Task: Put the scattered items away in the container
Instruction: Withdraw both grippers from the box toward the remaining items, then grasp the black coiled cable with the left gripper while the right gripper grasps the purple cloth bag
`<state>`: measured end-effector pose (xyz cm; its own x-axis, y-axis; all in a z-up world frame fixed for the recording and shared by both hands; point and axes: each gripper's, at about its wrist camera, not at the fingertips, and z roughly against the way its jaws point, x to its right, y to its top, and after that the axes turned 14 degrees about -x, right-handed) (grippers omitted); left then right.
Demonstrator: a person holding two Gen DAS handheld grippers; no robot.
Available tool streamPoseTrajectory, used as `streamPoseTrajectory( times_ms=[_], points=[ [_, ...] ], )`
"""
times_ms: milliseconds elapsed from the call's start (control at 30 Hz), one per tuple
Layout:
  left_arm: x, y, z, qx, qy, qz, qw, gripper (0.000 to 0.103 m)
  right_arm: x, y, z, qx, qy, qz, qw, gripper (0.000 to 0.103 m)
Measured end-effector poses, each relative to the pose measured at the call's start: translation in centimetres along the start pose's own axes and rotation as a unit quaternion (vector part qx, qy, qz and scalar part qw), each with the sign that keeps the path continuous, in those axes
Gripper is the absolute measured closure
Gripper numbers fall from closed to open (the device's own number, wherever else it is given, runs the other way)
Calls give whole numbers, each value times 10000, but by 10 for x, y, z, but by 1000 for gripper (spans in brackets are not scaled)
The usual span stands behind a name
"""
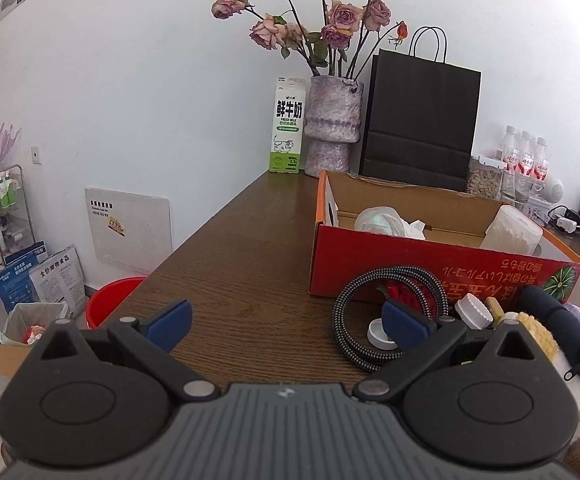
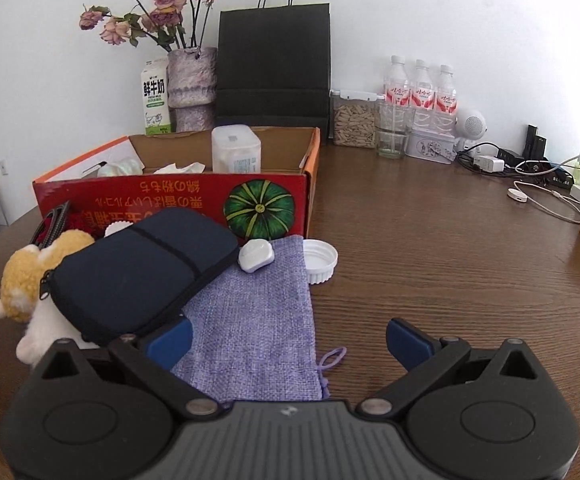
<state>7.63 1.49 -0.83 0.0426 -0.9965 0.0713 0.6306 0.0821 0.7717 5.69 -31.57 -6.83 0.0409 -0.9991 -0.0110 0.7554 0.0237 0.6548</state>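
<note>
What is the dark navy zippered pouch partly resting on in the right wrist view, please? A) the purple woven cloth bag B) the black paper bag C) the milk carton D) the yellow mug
A: the navy pouch overlaps the upper left part of the purple woven cloth bag, in front of the red cardboard box.

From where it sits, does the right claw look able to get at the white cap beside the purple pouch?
Probably yes. The right claw is open, and the white cap lies ahead on bare table at the purple pouch edge, with nothing lying between them.
</note>
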Motion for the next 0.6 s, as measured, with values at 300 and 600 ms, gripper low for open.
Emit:
streamPoseTrajectory(
  times_ms=[300,600],
  points=[
    [0,-2,1,-35,4,-24,10000,0,-8,6,-15,-200,206,94,9995,3],
    [-2,-4,-1,-85,11,13,10000,0,-15,2,-4,29,343,491,9982,76]
  ],
)
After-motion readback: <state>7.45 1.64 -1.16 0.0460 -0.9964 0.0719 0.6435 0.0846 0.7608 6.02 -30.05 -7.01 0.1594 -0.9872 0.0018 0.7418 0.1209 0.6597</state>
